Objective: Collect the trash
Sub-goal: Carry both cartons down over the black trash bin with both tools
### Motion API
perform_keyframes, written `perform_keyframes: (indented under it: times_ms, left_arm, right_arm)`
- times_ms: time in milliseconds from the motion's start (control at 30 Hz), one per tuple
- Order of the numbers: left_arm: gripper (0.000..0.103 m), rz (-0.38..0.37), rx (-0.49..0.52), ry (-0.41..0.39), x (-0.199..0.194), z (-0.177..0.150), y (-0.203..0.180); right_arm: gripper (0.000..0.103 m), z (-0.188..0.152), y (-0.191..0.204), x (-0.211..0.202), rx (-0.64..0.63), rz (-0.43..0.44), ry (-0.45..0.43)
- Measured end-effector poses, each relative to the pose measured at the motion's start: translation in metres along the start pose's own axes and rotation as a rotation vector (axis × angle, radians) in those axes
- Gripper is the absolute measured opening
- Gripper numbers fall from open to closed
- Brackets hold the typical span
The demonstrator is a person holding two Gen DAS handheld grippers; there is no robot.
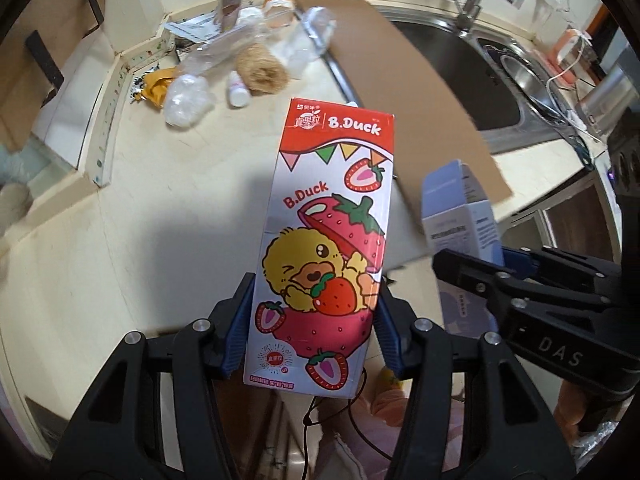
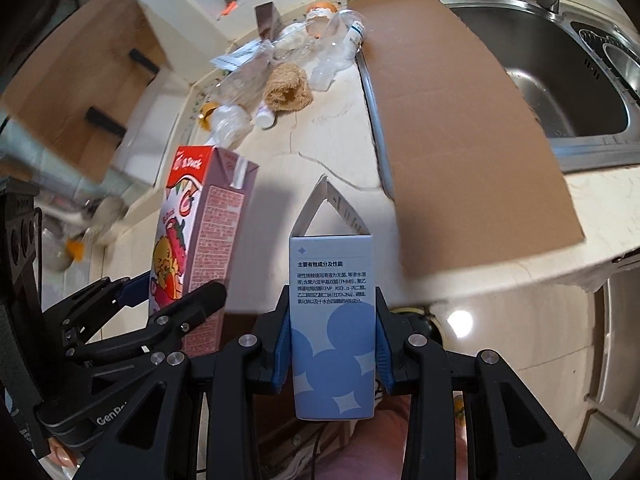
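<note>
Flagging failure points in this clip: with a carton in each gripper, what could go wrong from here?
1. The left gripper pinches only the lower part of the tall strawberry carton; it may tip or slip.
2. The blue box in the right gripper has open flaps and could crush.
3. Both loads ride close together and may collide.

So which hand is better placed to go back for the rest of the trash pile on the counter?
Neither is free: the left gripper clamps the strawberry milk carton, and the right gripper clamps the blue box. Left, marginally: the pile lies toward its side.
</note>
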State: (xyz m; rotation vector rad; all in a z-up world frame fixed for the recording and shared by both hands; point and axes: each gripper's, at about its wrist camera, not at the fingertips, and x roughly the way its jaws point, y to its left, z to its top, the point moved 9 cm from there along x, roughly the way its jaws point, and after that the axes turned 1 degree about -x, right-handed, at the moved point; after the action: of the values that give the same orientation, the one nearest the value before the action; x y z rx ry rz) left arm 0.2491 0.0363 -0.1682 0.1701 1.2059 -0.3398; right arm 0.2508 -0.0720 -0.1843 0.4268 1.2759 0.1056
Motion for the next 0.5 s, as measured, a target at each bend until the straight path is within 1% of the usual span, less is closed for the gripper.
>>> perform_keyframes:
  times_ms: [200, 433, 500]
  left_arm:
    - [0.051, 0.005, -0.033, 0.002, -0.008, -0.043, -0.045]
    - [0.051, 0.022, -0.08, 0.009, -0.001, -0.093, -0.091]
    - [0.051, 0.019, -0.105, 0.019, 0.004, -0.108, -0.104]
  right_arm:
    - [0.034, -0.039, -0.026, -0.032, -0.04, 0.026, 0.003]
    - [0.034, -0.092, -0.065, -0.06, -0.08, 0.054, 0.019]
    - [0.034, -0.106, -0.078, -0.061, -0.083, 0.055, 0.026]
